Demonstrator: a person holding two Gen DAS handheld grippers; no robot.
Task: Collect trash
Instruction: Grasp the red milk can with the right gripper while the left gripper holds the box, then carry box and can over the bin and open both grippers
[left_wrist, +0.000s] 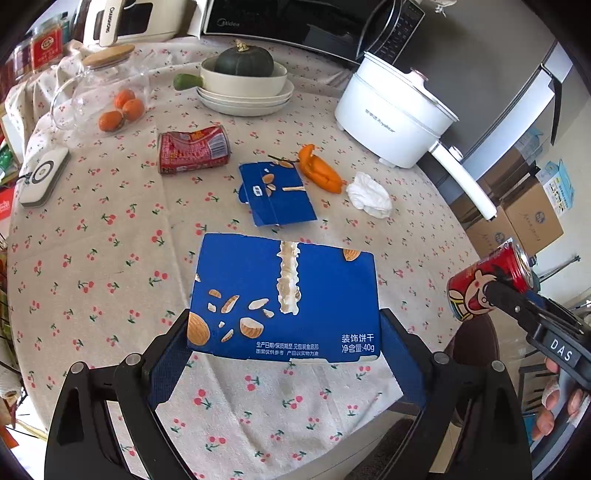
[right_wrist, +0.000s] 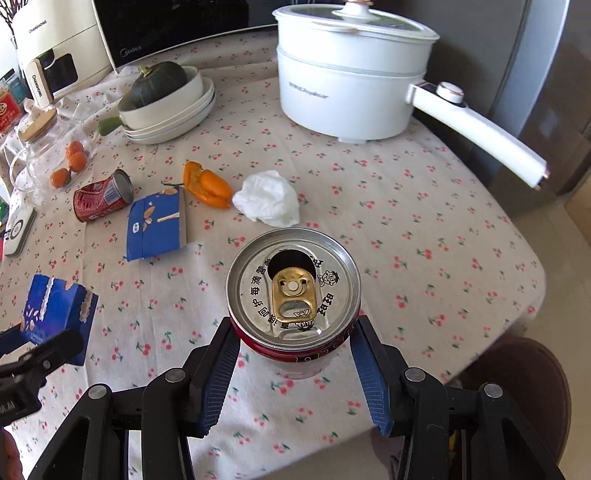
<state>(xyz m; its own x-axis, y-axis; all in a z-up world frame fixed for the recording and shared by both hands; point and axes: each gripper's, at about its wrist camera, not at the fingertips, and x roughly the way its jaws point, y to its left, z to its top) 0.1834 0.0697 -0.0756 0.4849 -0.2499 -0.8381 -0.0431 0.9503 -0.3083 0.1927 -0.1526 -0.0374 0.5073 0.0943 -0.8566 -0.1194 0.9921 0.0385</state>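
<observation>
Left gripper (left_wrist: 284, 332): fingers clamped on the two side edges of a torn blue biscuit box (left_wrist: 284, 291), held just above the tabletop (left_wrist: 110, 258) near its front edge.
Right gripper (right_wrist: 295, 354): fingers closed on the sides of an opened red drink can (right_wrist: 293, 288), pull-tab end facing the camera, lifted off the cloth over the front right part of the tabletop.
Hand pose: both tools point across the tabletop towards the back; in the left view the right one reaches in from the right edge, the can tilted, with the person's right hand (left_wrist: 557, 402) low behind it.
Step in hand, as I judge it: two pieces are picked up and need carrying to a bin, which I cannot see.
Doing it well: keep both grips firm; the box is thin card and could bow or slip, and the can may drip if tipped towards its opening.
Mid tabletop, left to collect: a second blue box piece (left_wrist: 277, 192), a crushed red can (left_wrist: 192, 147) lying on its side, orange peel (left_wrist: 321, 170), a crumpled white tissue (left_wrist: 369, 195) just beside the peel.
Far edge, likely not trash: a white electric pot (right_wrist: 351, 74), stacked bowls holding a dark squash (left_wrist: 243, 59), a glass jar (left_wrist: 107, 92) with small oranges.
</observation>
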